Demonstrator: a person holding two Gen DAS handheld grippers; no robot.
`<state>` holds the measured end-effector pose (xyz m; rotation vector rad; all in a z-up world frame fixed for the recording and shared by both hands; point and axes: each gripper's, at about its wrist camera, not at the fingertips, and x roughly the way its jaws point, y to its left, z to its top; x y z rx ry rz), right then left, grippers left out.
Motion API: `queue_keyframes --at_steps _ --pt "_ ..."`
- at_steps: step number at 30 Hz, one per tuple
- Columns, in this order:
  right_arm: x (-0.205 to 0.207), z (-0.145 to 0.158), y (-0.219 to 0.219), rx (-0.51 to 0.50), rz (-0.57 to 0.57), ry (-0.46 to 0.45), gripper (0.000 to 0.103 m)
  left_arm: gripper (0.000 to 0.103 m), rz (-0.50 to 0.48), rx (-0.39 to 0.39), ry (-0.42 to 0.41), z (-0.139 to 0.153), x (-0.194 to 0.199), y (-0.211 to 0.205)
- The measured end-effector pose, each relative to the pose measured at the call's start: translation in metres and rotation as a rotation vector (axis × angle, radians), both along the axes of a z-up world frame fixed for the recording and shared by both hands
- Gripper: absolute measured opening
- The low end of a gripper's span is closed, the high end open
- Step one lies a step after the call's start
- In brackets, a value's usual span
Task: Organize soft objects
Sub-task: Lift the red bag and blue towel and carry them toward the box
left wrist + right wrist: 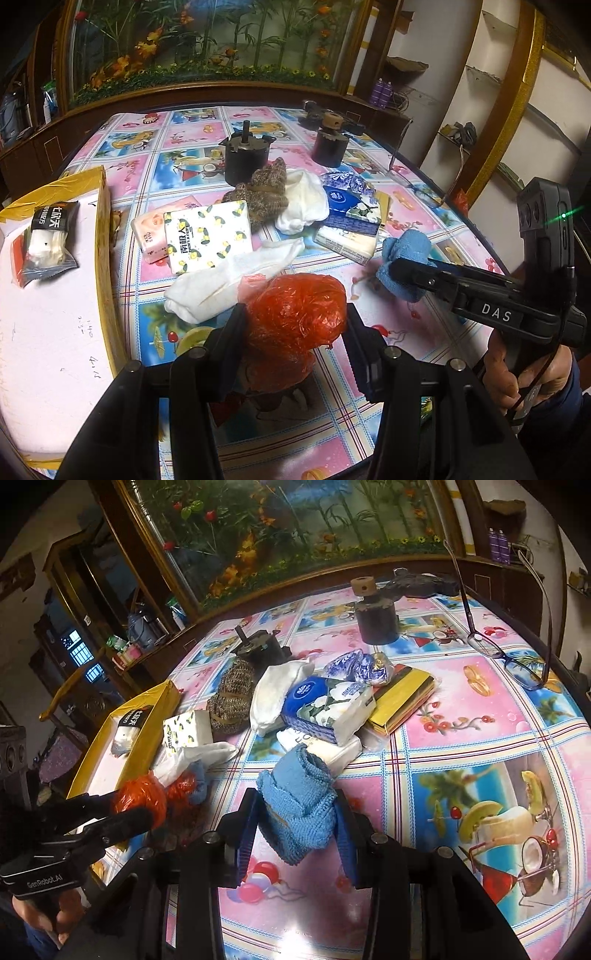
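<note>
Left gripper (295,328) clamped on crumpled red bag (295,310) — roundish, no clear long axis; right gripper (295,823) gripping blue cloth (299,805), long axis running near-to-far — above the counter (461,746).

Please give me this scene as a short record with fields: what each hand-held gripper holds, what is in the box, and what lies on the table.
left hand-held gripper: shut on red plastic bag
right hand-held gripper: shut on blue towel
box: at the table's left edge; holds one sealed packet
pile on table: tissue packs, white socks, brown knitted item
other things: two dark cylinders, eyeglasses
</note>
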<state>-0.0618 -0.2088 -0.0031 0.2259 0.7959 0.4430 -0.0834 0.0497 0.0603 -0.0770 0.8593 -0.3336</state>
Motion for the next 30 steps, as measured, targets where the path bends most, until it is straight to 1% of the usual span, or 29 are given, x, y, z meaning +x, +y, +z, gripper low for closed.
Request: queue_keyframes --at_steps 5,9,18,30 --pt "-0.0002 0.0014 -0.0029 -0.005 -0.015 -0.011 0.043 0.050 0.000 -0.002 0.002 0.0000 0.0001 0.0001" --pt "0.0000 0.0036 -0.0024 0.013 0.000 -0.002 0.044 0.050 0.000 -0.002 0.001 -0.0001 0.0002 0.0002" --pt "-0.0015 0.0062 0.0018 -0.010 0.006 -0.015 0.044 0.050 0.000 -0.006 -0.002 0.0000 -0.0001 -0.0003" --pt "-0.0026 0.0060 0.0043 0.000 0.034 -0.006 0.045 0.049 0.005 -0.011 -0.007 0.0008 0.0008 0.0010"
